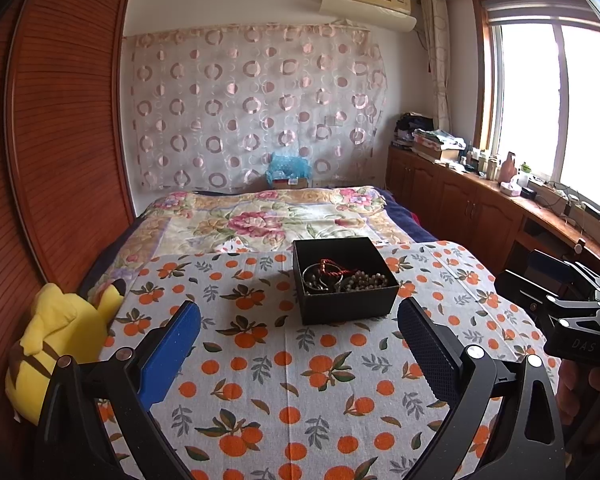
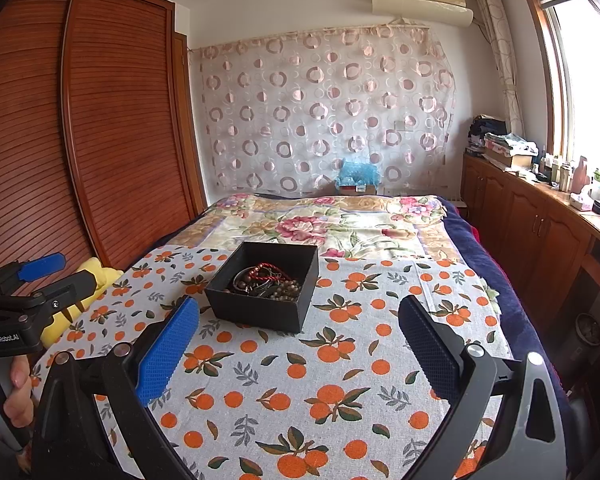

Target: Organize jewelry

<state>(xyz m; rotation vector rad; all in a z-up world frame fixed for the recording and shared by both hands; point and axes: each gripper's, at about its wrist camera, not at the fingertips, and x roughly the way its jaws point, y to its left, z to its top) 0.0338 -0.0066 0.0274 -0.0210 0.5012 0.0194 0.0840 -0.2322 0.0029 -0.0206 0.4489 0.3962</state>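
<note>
A black open box (image 1: 346, 280) (image 2: 266, 286) sits on the orange-print cloth (image 1: 284, 380) (image 2: 300, 380) spread over the bed. Inside it lie tangled jewelry pieces: a red cord bracelet (image 1: 332, 270) (image 2: 266, 269), metal bangles (image 1: 320, 280) and bead strings (image 1: 366, 280) (image 2: 286, 288). My left gripper (image 1: 300, 320) hovers open just short of the box, nothing between its blue pads. My right gripper (image 2: 300, 316) is open too, the box ahead and slightly left of it. Each gripper shows in the other's view at the frame edge, with a hand on its handle.
A yellow plush toy (image 1: 68, 344) (image 2: 84, 304) lies at the cloth's left edge by the wooden wardrobe (image 1: 60, 140). The floral quilt (image 1: 268, 216) stretches beyond the box. Wooden cabinets (image 1: 480, 204) with clutter line the right wall under the window.
</note>
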